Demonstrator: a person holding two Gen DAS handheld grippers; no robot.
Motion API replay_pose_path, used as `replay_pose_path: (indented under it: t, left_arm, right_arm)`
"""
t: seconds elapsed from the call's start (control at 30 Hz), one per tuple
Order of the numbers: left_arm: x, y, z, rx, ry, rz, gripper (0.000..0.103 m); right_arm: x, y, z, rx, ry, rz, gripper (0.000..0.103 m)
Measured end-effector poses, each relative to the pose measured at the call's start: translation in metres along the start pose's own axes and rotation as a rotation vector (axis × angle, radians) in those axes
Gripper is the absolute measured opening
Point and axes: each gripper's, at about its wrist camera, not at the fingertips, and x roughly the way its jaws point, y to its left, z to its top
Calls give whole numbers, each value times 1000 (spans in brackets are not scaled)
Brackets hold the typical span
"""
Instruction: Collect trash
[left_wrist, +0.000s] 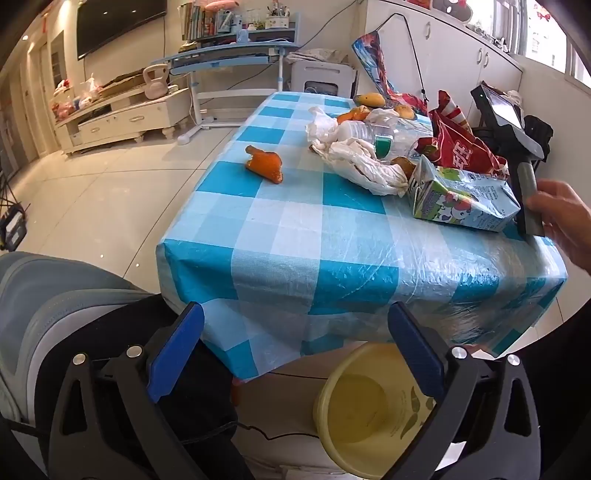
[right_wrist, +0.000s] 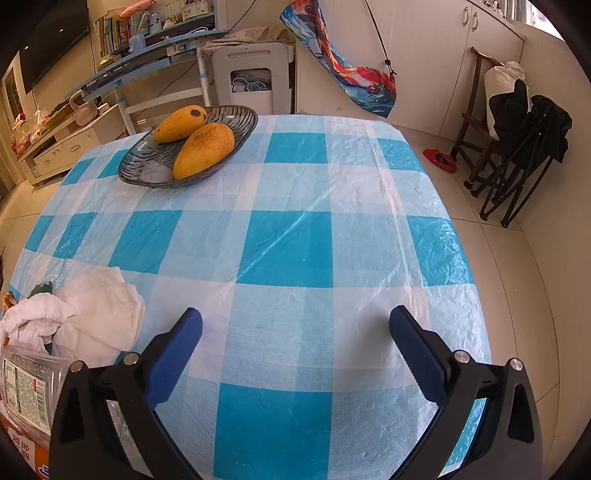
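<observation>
Both claws spread apart, holding nothing; left gripper (left_wrist: 295, 354) hangs below the table edge, over a yellow bucket (left_wrist: 365, 410) on the floor; right gripper (right_wrist: 295, 354) hovers over bare tablecloth (right_wrist: 291, 243).

Trash sits piled on the table: crumpled tissue (left_wrist: 365, 162), plastic bottle (left_wrist: 384, 136), red snack bag (left_wrist: 458, 147), milk carton (left_wrist: 465, 195), orange peel (left_wrist: 264, 162) lying apart.

Likely handling: all light; tissue soft, pinch a fold; bottle slick and crushable, take it at the waist; carton stiff, grip across the flat sides.

Left view alone shows bucket, full pile, person's hand (left_wrist: 561, 218); right view alone shows 2 mangoes (right_wrist: 203, 149) in a dish (right_wrist: 147, 173), only the pile's edge at left.
</observation>
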Motion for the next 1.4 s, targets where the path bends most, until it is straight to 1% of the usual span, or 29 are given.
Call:
replay_pose_path:
  t: [0.13, 0.17, 0.2, 0.4, 0.43, 0.5, 0.57, 0.6, 0.77, 0.87, 0.93, 1.03, 1.2, 1.3, 1.4]
  left_arm:
    - [0, 3, 1, 2, -4, 5, 97]
    - [-3, -4, -1, 6, -6, 9, 97]
    - [-3, -3, -1, 4, -4, 8, 97]
    - [0, -13, -3, 42, -10, 9, 97]
    - [1, -17, -5, 73, -12, 12, 97]
    - [2, -16, -5, 70, -8, 14, 97]
    - [2, -14, -4, 65, -6, 17, 97]
    - [2, -13, -5, 60, -4, 18, 97]
    - [5, -12, -6, 51, 1, 29, 97]
    - [5, -12, -6, 48, 1, 34, 97]
    - [4, -12, -8, 46, 1, 38, 97]
    - [4, -11, -9, 41, 5, 44, 97]
    - [2, -6, -12, 21, 9, 53, 97]
    - [2, -3, -12, 7, 10, 60, 97]
    - [2, 0, -12, -5, 11, 67, 97]
  right_arm:
    - [1, 0, 0, -2, 0, -3, 97]
    - [1, 0, 0, -2, 0, -3, 97]
    - [1, 0, 0, -2, 0, -3, 97]
    - [2, -1, 1, -4, 3, 1, 97]
    - [1, -1, 0, -14, 12, 6, 97]
    - [-2, -3, -3, -32, 12, -2, 97]
    - [-12, -13, -10, -47, -20, -45, 97]
    - [-17, -16, -12, -41, -39, -50, 97]
    - [-75, -38, -31, -24, -168, -25, 97]
    - [-113, -40, -43, -15, -259, 17, 97]
    - [-136, -35, -58, -26, -310, 61, 97]
    - [-149, -26, -85, -39, -305, 132, 97]
    - [-160, -12, -126, -4, -285, 247, 97]
    - [-165, 3, -140, -43, -302, 259, 97]
    - [-166, 15, -146, -87, -305, 265, 97]
